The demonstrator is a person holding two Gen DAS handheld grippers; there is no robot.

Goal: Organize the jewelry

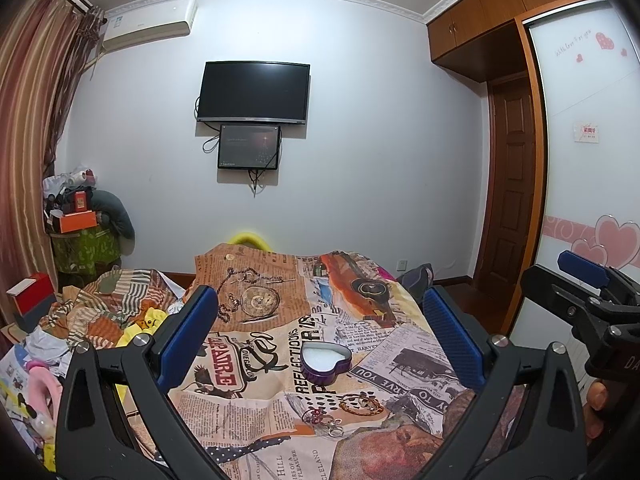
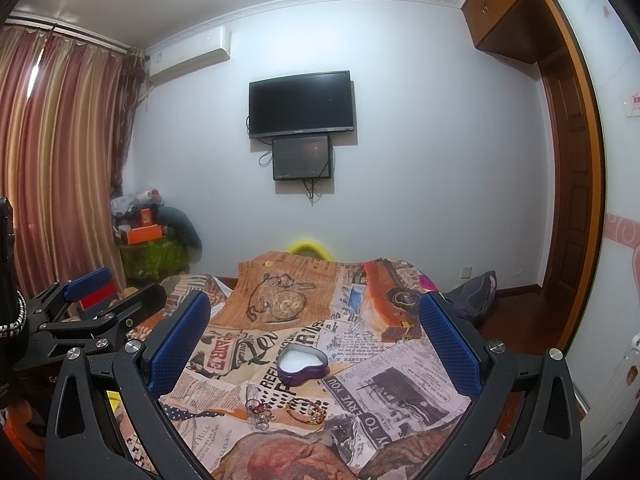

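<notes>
Left gripper (image 1: 320, 332) held level, pointing forward, jaws spread wide apart, nothing between the blue pads. Right gripper (image 2: 316, 340) same pose: level, forward, jaws wide apart, empty. The two sit side by side, near each other. The right gripper shows at the right edge of the left wrist view, with the fingers (image 1: 597, 396) of the person's hand wrapped on its handle below. The left gripper shows at the left edge of the right wrist view; its holding hand is not visible.

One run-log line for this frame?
left gripper: open, empty | right gripper: open, empty | heart tin: open | bracelet, rings: on cloth
</notes>
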